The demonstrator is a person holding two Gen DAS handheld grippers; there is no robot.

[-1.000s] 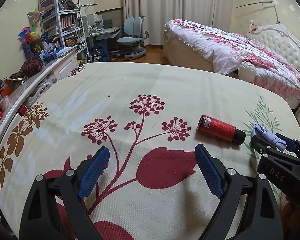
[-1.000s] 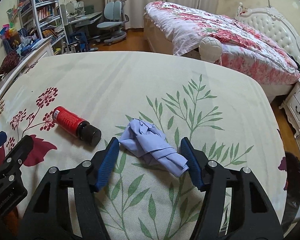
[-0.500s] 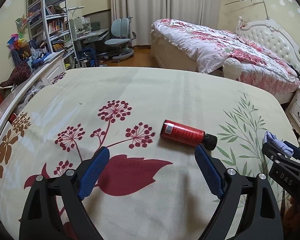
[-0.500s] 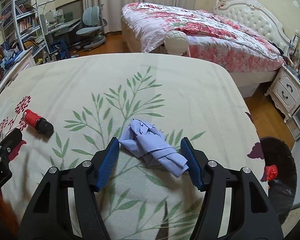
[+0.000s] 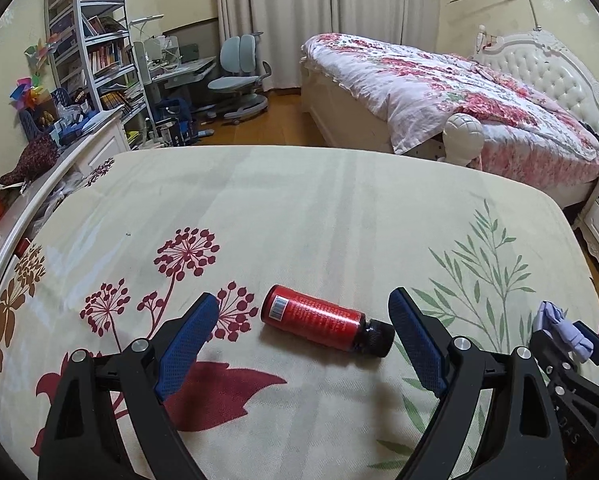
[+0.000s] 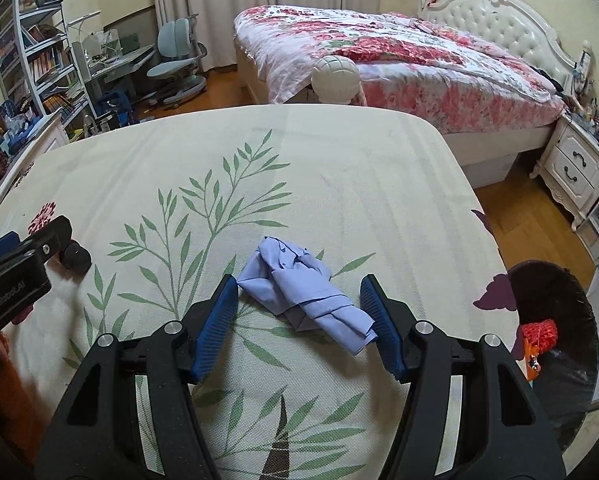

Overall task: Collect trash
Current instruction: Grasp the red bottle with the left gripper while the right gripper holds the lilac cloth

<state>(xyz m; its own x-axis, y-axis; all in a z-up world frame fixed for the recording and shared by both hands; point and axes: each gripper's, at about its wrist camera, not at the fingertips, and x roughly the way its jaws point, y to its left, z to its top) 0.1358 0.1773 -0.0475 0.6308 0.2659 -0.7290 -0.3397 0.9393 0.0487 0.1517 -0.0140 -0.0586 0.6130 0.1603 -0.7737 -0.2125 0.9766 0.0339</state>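
A red bottle [image 5: 315,322] with a black cap lies on its side on the flowered bed cover [image 5: 299,208]. My left gripper [image 5: 301,298] stands open around it, one blue finger on each side, neither touching. Its cap [image 6: 75,258] shows beside the left gripper [image 6: 19,256] in the right wrist view. My right gripper [image 6: 298,280] is shut on a crumpled light-blue wad [image 6: 299,292], with both pads against it, near the cover's right edge. The same wad [image 5: 559,326] shows in the left wrist view.
A black-lined bin [image 6: 555,280] stands on the floor off the cover's right edge, with red trash [image 6: 539,330] inside. Beyond are a bed with a pink floral quilt [image 5: 439,92], a white nightstand [image 6: 575,168], shelves [image 5: 95,48] and a desk chair [image 5: 239,76].
The left gripper moved right until the red bottle lay between its fingers. The right gripper carried the blue wad right toward the cover's edge, and the bin came into view.
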